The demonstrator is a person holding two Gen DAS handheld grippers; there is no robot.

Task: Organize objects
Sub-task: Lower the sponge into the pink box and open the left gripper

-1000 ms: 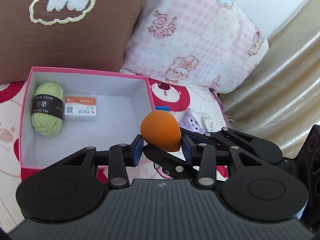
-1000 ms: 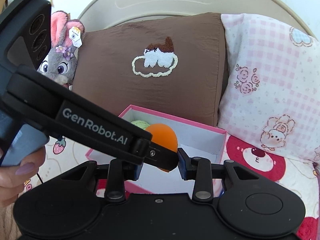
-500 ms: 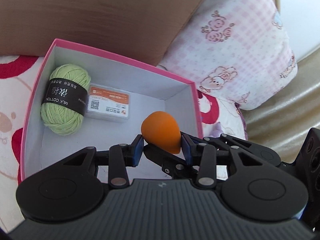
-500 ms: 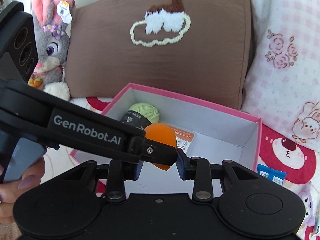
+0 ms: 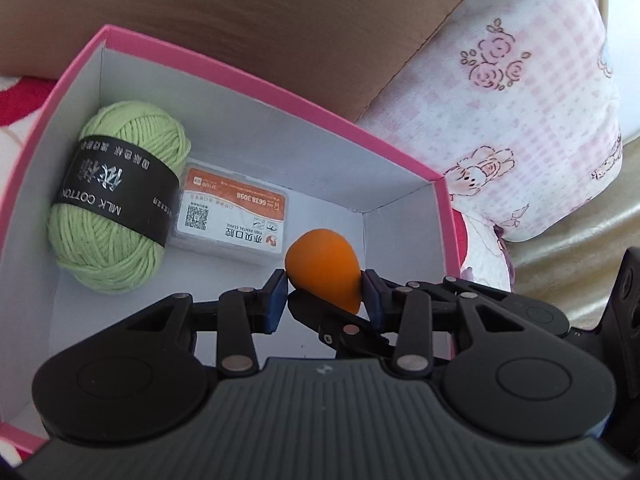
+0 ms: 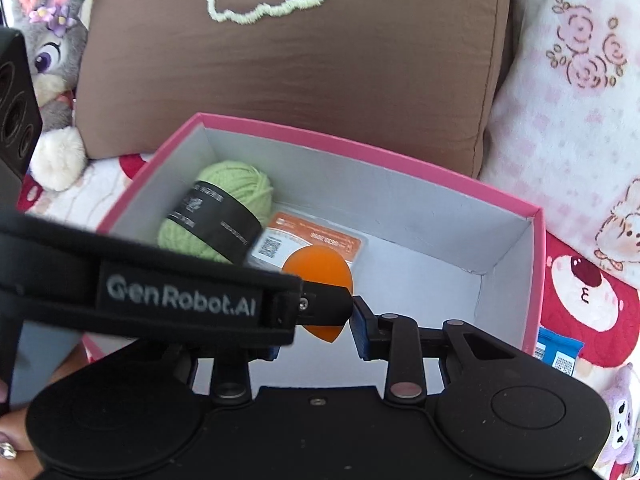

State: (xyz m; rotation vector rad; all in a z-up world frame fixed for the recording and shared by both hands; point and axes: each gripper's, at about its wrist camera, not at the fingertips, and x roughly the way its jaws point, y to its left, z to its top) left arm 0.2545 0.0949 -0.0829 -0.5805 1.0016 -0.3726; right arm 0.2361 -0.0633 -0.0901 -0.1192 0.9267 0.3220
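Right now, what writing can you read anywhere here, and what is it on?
"MILK COTTON": black band of the green yarn ball.
"6638 3098": orange-labelled dental floss case; its other print is too small.
"GenRobot.AI": left tool.
Blue packet: unreadable.

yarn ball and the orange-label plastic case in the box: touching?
Touching. In the left wrist view the green yarn ball sits against the left end of the plastic case, overlapping its edge with no floor of the pink box showing between them.
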